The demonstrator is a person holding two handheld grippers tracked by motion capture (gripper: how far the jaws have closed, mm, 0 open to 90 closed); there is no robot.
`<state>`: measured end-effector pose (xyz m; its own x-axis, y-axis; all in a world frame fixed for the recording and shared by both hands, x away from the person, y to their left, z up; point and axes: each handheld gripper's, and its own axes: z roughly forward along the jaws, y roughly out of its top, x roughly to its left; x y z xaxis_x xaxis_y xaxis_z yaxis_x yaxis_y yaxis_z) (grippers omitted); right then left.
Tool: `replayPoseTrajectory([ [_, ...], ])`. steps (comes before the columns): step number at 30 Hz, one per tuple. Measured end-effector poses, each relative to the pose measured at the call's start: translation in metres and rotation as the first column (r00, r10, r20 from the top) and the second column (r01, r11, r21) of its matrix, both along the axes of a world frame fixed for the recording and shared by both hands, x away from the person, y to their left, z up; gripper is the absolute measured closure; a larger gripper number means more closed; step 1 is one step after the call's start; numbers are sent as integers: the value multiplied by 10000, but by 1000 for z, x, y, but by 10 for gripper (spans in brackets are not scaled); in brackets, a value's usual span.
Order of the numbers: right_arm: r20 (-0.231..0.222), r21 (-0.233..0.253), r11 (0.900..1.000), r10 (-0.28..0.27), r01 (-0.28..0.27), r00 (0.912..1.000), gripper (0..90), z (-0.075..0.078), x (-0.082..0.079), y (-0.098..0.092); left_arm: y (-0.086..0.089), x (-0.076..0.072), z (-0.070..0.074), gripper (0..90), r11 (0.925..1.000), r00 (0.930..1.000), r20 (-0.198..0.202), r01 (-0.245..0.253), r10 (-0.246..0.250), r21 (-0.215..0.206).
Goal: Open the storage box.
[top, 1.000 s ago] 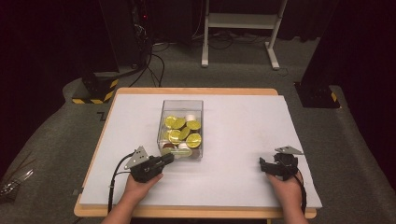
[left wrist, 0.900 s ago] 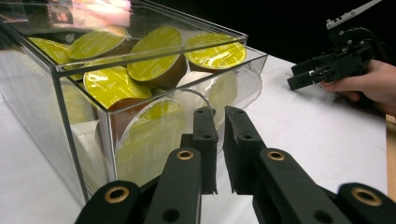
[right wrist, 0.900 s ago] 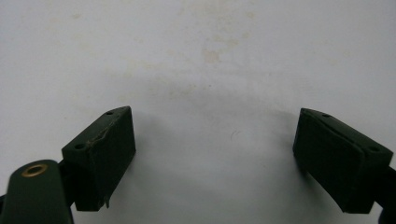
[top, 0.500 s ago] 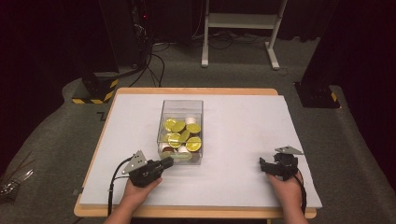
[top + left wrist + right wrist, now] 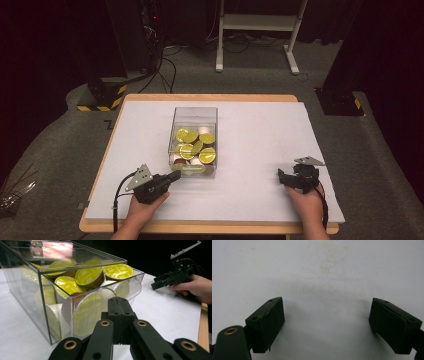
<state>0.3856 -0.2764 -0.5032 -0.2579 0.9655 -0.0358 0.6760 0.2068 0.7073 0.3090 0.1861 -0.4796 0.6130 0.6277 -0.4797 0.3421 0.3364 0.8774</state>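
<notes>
A clear plastic box [image 5: 195, 108] stands at the middle of the white table top, holding several yellow-lidded capsules [image 5: 192, 148]. My left gripper [image 5: 175, 176] lies shut just in front of the box's near left corner. In the left gripper view its jaws [image 5: 118, 303] are pressed together, empty, close to the box wall [image 5: 27, 287] with the capsules [image 5: 90, 276] behind it. My right gripper [image 5: 281, 177] rests at the near right, open, pointing left. Its two pads [image 5: 268, 320] stand wide apart over bare white surface, and the right gripper [image 5: 156, 283] is also visible in the left gripper view.
The white sheet [image 5: 260, 130] covers a wooden table whose edge [image 5: 203, 325] runs along the near side. Black stands with yellow-striped feet [image 5: 102, 100] and a white frame [image 5: 260, 30] stand on the grey floor beyond the table.
My left gripper has drawn back slightly from the box toward the near edge. The right gripper and the box have stayed put.
</notes>
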Motion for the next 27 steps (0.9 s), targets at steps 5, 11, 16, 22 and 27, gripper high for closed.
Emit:
replayPoseTrajectory([
  [5, -2, 2, 10000, -1, 1, 10000, 132, 0, 0, 0, -2, 2, -1, 845, 9998, 9997, -184, 172, -174, -108],
  [11, -8, 13, 10000, -10, 10, 10000, 131, 0, 0, 0, -5, 9, -3, 698, 9973, 9973, -225, 698, -703, -216],
  [16, -10, 21, 10000, -11, 11, 10000, 132, 0, 0, 0, -12, 14, -5, 714, 9962, 9961, -145, 867, -868, -34],
  [22, 2, 5, 10000, -1, 1, 10000, 132, 0, 0, 0, -14, 15, -6, 759, 9955, 9955, -48, 942, -943, -139],
  [27, 8, 4, 10000, 6, -6, 10000, 132, 0, 0, 0, -11, 15, -7, 785, 9938, 9943, -89, 1063, -1067, -323],
])
